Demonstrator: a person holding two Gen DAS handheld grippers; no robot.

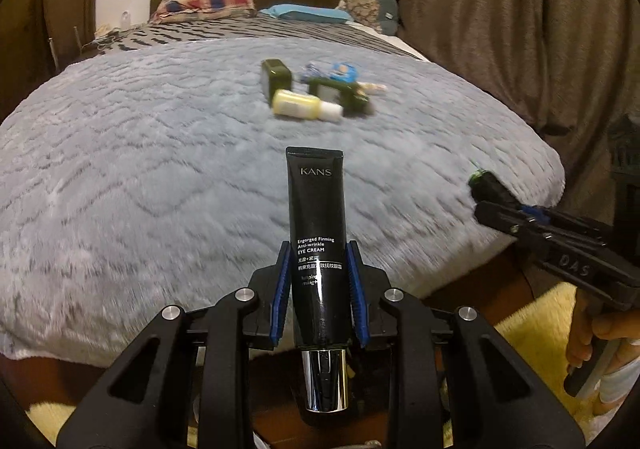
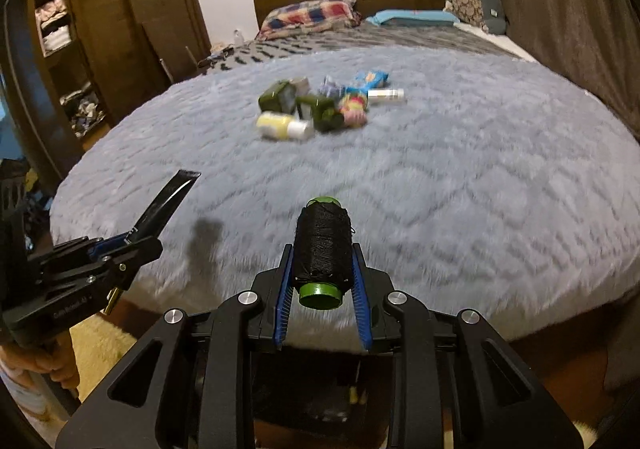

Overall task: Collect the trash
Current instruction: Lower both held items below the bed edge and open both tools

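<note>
Grippers over grey blanket: left gripper is clamping black tube, right gripper is clamping black spool; remaining trash pile is lying mid-bed.

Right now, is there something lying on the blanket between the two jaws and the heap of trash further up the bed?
Nothing visible does. Between the left gripper, shut on the eye cream tube, the right gripper, shut on the thread spool, and the trash pile, only bare grey blanket shows.
</note>
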